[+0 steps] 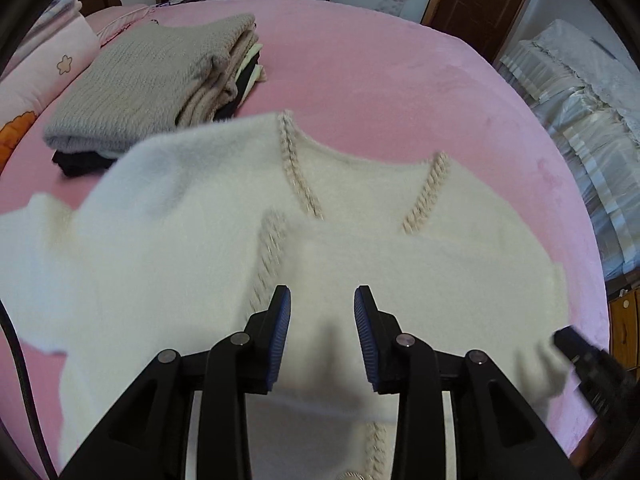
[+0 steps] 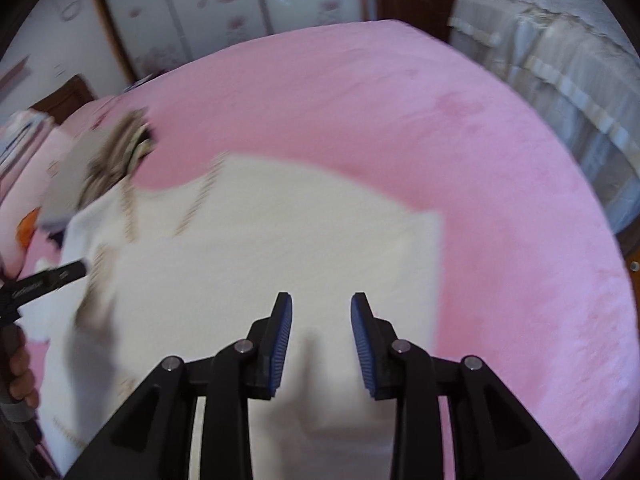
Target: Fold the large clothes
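Observation:
A fluffy white sweater with beige braided trim lies spread on the pink bed, partly folded over itself. My left gripper hangs above its middle, open, with no cloth between the blue pads. In the blurred right wrist view, my right gripper is open over the right part of the sweater and holds nothing. The right gripper's black tip shows at the sweater's right edge. The left gripper and the hand holding it show at the far left.
A stack of folded clothes topped by a grey knit sits at the bed's back left, beside a pink pillow. A pale covered piece of furniture stands off the bed's right edge. Behind are wardrobe doors and a brown door.

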